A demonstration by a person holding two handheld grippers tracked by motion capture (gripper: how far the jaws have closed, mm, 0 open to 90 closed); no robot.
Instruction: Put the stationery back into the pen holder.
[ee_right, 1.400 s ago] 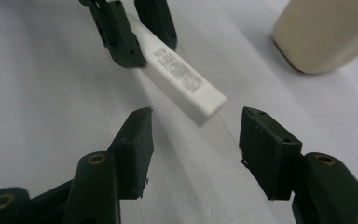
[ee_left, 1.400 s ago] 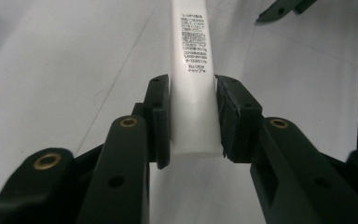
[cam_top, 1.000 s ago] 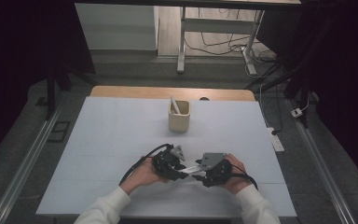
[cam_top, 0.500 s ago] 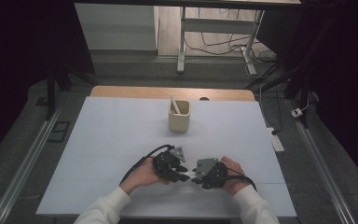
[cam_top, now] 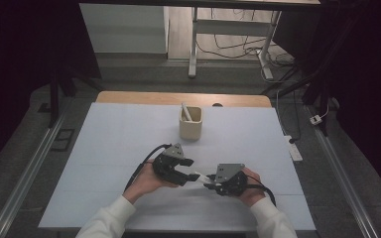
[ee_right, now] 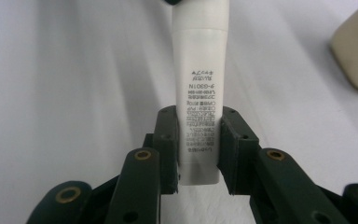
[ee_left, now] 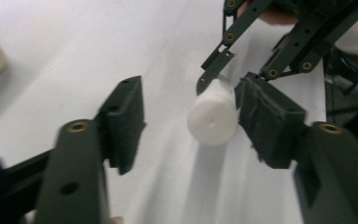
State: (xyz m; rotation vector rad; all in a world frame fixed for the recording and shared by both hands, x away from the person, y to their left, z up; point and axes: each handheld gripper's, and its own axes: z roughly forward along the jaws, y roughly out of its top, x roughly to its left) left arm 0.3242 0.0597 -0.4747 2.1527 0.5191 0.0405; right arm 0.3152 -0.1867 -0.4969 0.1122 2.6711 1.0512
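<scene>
Handover looks abt done: right gripper [ee_right: 198,144] is clamped on the white tube [ee_right: 199,93], held low over the table's [cam_top: 104,148] near edge. Left gripper [ee_left: 189,121] jaws just opened, apart round the tube's cap end. Left to do, prob: drop it into the beige cup [cam_top: 190,124] toward the far edge.

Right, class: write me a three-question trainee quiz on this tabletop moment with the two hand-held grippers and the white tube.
1. True or false: the right gripper is clamped on the white tube.
2. The left gripper is: A) squeezing the tube's cap end, B) open with the cap end between its jaws, C) resting inside the cup.
3. What stands in the beige cup at the far middle of the table?

Key:
1. True; both pads press on the tube's printed end.
2. B; its jaws have just been opening, with a clear gap on one side.
3. A pale stick-like item leaning against the rim.
</scene>
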